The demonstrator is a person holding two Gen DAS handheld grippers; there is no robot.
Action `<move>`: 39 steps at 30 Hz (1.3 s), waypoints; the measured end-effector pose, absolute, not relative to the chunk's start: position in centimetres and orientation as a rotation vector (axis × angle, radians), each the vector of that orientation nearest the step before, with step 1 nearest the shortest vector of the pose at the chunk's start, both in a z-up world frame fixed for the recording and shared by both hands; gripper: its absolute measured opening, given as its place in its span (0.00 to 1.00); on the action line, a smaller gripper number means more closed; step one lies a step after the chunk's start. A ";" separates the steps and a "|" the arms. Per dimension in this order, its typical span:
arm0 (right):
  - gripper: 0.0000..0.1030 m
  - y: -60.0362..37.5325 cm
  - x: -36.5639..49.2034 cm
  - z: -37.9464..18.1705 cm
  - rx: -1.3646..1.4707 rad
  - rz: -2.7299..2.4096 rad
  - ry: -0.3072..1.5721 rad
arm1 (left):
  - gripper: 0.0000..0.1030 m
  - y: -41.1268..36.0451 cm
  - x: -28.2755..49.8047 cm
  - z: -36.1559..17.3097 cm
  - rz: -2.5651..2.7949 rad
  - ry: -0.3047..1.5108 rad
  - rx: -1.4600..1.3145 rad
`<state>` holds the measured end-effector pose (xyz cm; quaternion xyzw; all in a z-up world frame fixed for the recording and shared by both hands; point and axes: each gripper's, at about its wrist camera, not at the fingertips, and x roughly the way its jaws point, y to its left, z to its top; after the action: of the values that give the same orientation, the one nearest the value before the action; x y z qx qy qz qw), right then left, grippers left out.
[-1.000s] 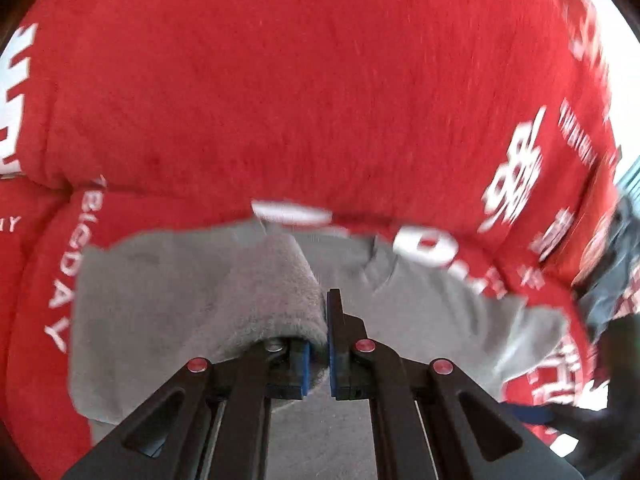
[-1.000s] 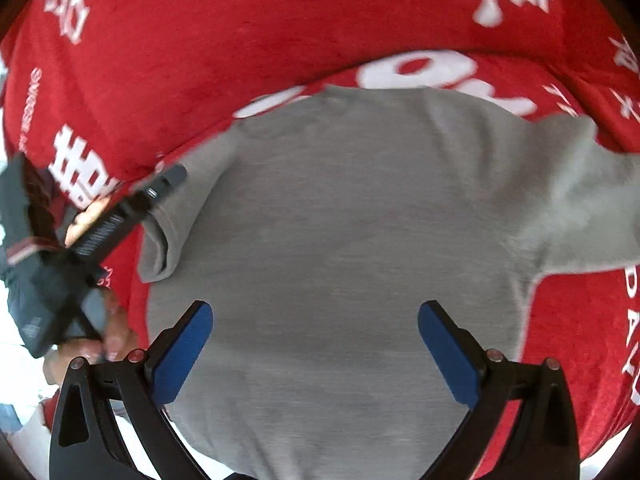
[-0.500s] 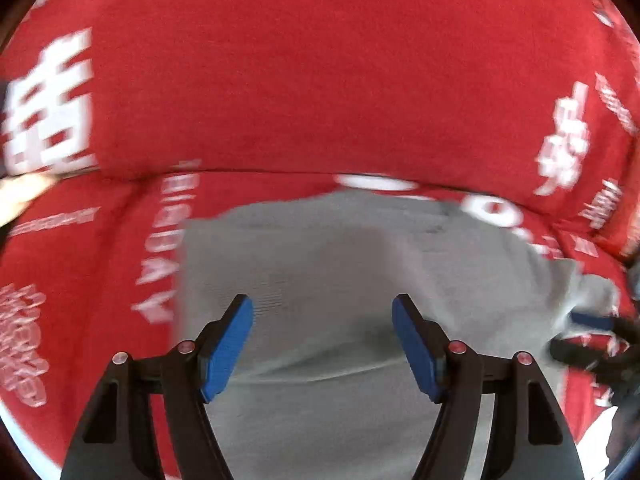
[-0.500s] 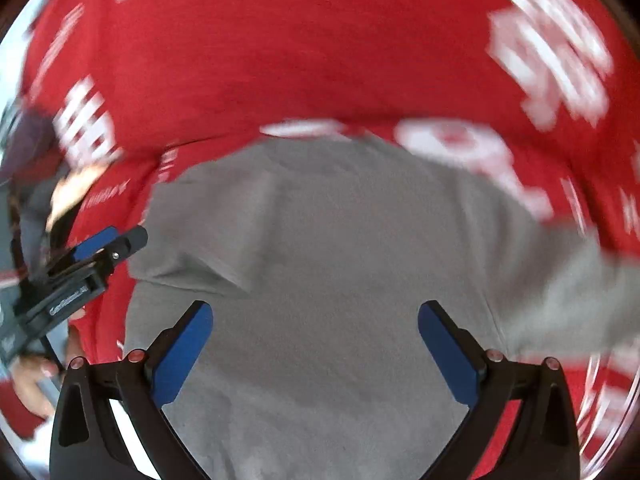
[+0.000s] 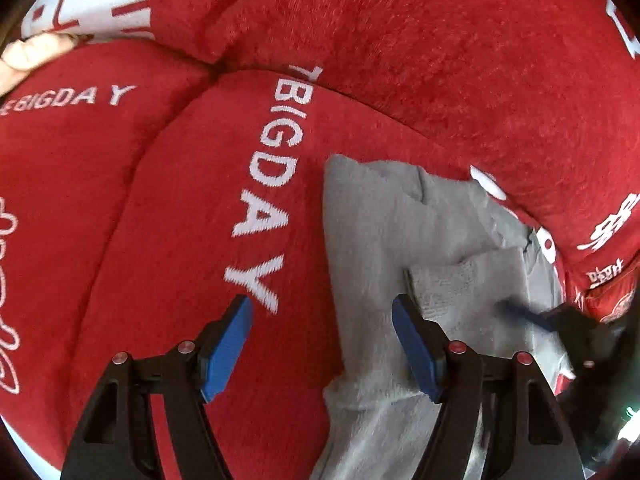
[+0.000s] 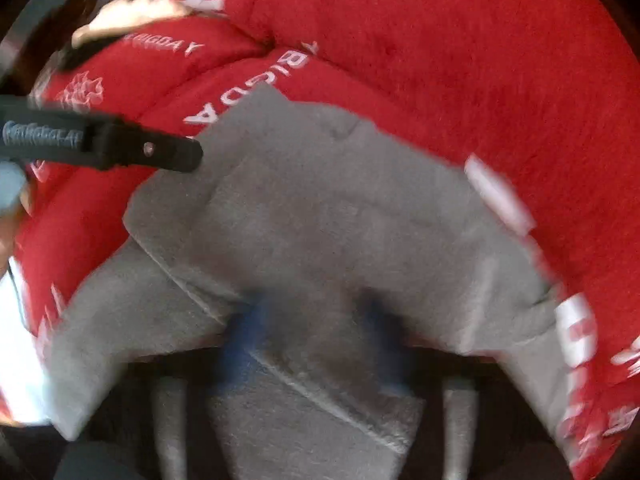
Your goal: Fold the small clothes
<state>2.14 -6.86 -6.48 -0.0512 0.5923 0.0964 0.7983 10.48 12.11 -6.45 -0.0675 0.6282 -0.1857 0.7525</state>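
Grey garment lies on the red printed blanket, right of the white "BIGDAY" lettering, partly folded: one flap doubled over near the right side, edges and seams stacked.

Left gripper: blue pads wide apart, holding nothing. Left pad sits over bare blanket; right pad is at the garment's doubled edge, contact unclear.

Right gripper: badly motion-blurred in its own view. Blue pads read close together with grey fabric bunched around and over them, looks clamped on the garment, but can't confirm from the blur. In the left view its dark tip is over the garment's right side.

Versus 0.5 s ago: left gripper was centred over the garment, now shifted left so it straddles the garment's left edge. Right gripper pads were wide apart above flat fabric; now narrowed with fabric gathered. Garment was spread flat, now has a folded-over flap.
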 end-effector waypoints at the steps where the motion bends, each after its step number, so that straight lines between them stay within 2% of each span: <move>1: 0.16 -8.1 2.1 -6.0 -0.045 0.156 1.255 | 0.71 11.9 10.7 -6.6 -0.411 1.376 -0.145; 4: 0.12 -14.0 1.1 -3.7 0.179 -0.031 1.166 | 0.71 11.0 11.2 -6.7 -0.428 1.380 -0.122; 8: 0.12 -24.2 -3.1 -2.9 0.564 -0.274 1.084 | 0.71 9.9 12.2 -7.3 -0.451 1.404 -0.133; 9: 0.15 -26.3 -4.4 -3.4 0.673 -0.286 1.083 | 0.71 9.6 12.4 -7.5 -0.452 1.410 -0.128; 10: 0.16 -26.9 -5.0 -3.6 0.716 -0.264 1.089 | 0.71 9.3 12.6 -7.7 -0.448 1.411 -0.113; 12: 0.19 -25.1 -4.9 -2.9 0.593 -0.175 1.132 | 0.71 8.9 12.8 -8.0 -0.445 1.405 -0.096; 13: 0.40 -22.9 -4.4 -2.4 0.475 -0.110 1.157 | 0.71 8.8 12.8 -7.9 -0.444 1.400 -0.095; 14: 0.68 -19.8 -3.7 -2.0 0.364 -0.014 1.167 | 0.71 8.8 12.8 -7.9 -0.437 1.396 -0.094; 15: 0.74 -17.7 -3.2 -1.9 0.322 0.050 1.162 | 0.71 8.9 12.8 -7.8 -0.417 1.388 -0.087; 23: 0.75 -4.0 3.5 -5.9 0.079 0.228 1.187 | 0.71 14.2 12.5 -5.2 -0.251 1.315 -0.118; 24: 0.74 -3.0 4.3 -7.4 -0.006 0.177 1.237 | 0.71 14.7 12.5 -5.0 -0.242 1.313 -0.123; 25: 0.66 -2.6 4.6 -8.5 -0.056 0.142 1.256 | 0.71 15.2 12.3 -4.9 -0.240 1.313 -0.128; 26: 0.35 -2.7 4.4 -8.2 -0.060 0.129 1.210 | 0.71 15.4 12.2 -4.9 -0.238 1.314 -0.128; 27: 0.09 -3.4 4.0 -7.7 -0.030 0.117 1.201 | 0.71 15.6 12.1 -4.9 -0.239 1.316 -0.124; 32: 0.09 -13.1 2.0 -4.1 0.365 -0.059 1.093 | 0.71 14.4 11.8 -5.7 -0.312 1.347 -0.114; 35: 0.09 -19.6 -0.7 -2.6 0.488 -0.188 1.019 | 0.71 11.5 12.3 -6.7 -0.375 1.374 -0.120; 37: 0.09 -23.6 -2.9 -2.3 0.551 -0.267 1.002 | 0.71 10.4 12.7 -7.1 -0.396 1.376 -0.104; 39: 0.14 -28.2 -5.5 -3.8 0.722 -0.326 0.991 | 0.71 9.5 13.1 -7.7 -0.406 1.385 -0.084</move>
<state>-5.47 -28.24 -3.83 0.3371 0.4630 -0.1522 0.8055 13.06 9.52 -7.68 -0.0384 0.6338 -0.1858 0.7499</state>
